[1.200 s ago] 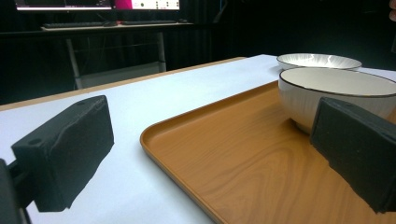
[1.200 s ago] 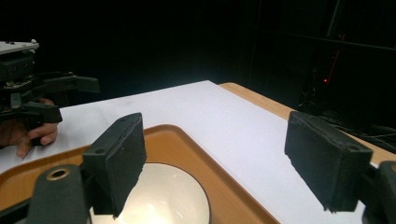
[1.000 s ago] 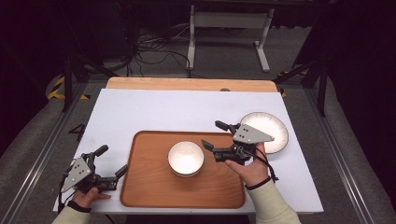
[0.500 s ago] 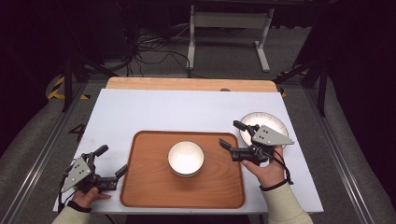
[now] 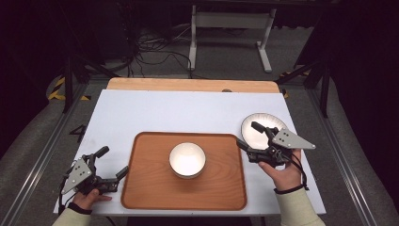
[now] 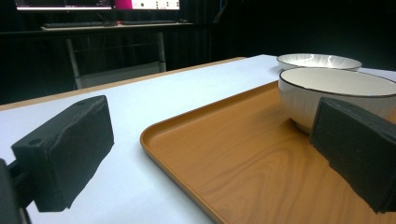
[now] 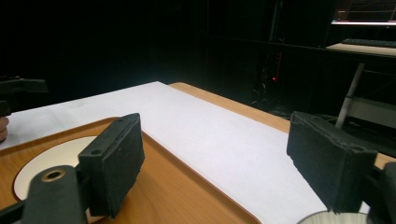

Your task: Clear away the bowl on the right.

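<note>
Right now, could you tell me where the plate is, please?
In the high view the plate lies on the white table at the right, just off the tray's far right corner, under the open right gripper.

Tray [image 5: 155, 188]: orange-brown, wood-grain pattern. Bowl [image 5: 187, 160]: white, plain inside, faint vertical ribbing on the outer wall, thin dark line at the rim. Plate [image 5: 258, 134]: white, fine radiating ribs toward the edge, thin dark rim line. Counter [image 5: 188, 113]: white top, light wood strip along the far edge. Left gripper [image 5: 112, 164]: black jaws, grey plate. Right gripper [image 5: 250, 137]: black jaws, grey plate. Sleeves: cream.
</note>
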A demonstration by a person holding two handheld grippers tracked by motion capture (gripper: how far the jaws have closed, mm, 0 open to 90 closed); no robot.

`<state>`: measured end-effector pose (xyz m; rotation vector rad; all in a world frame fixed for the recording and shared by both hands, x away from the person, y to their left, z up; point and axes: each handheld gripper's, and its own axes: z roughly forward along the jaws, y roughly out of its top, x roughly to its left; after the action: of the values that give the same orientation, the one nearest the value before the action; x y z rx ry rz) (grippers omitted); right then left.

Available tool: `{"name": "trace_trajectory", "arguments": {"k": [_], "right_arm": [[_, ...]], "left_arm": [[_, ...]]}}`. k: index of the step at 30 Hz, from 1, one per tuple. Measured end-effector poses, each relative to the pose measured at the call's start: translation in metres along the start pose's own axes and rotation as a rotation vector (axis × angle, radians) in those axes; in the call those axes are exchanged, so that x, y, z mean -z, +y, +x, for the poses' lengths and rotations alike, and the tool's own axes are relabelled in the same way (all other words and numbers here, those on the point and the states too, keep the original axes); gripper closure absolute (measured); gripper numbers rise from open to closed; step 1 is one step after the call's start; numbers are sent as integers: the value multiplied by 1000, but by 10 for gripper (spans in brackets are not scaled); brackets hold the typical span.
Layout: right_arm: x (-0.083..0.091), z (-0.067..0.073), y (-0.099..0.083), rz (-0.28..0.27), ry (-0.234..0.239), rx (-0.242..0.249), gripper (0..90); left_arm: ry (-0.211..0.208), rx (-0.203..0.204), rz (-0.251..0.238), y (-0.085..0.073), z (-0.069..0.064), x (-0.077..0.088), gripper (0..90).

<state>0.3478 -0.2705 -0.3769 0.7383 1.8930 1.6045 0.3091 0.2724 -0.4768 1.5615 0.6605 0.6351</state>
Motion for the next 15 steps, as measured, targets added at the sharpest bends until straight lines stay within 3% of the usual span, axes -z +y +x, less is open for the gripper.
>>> {"name": "trace_trajectory", "arguments": {"k": [15], "right_arm": [[21,-20,-22,-7,-59,-9,183]], "left_arm": [[-1,1,1,0,0,0,3]]}}
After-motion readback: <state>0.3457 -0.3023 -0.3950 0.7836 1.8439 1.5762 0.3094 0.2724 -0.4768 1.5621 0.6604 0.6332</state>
